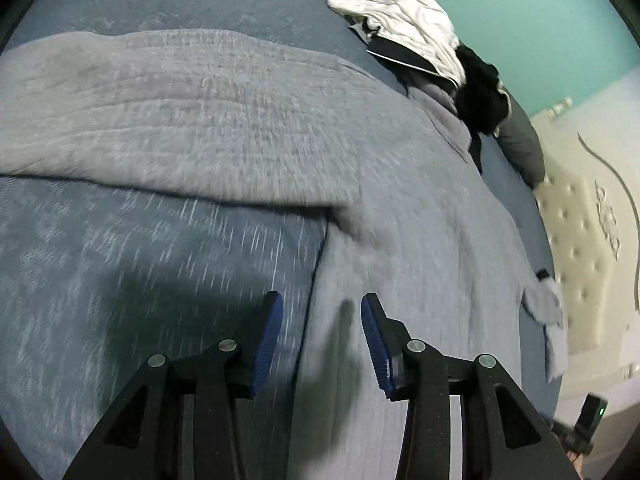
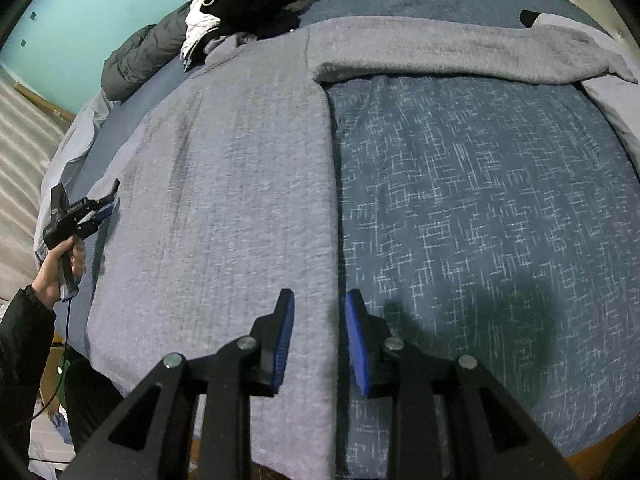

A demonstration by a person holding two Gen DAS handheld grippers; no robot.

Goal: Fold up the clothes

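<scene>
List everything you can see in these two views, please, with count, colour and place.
grey sweater: one, grey, spread flat on the bed, one sleeve stretched sideways
blue bedspread: one, dark blue with a white pattern, under the sweater
clothes pile: one, white and black, far edge of the bed
padded jacket: one, dark grey, beside the pile
wall: teal, behind the bed
headboard: one, cream, tufted
left gripper: black with blue pads, open, over the sweater's edge
right gripper: same, open, over the sweater's side edge
hand: one, dark sleeve, holding the left gripper
</scene>
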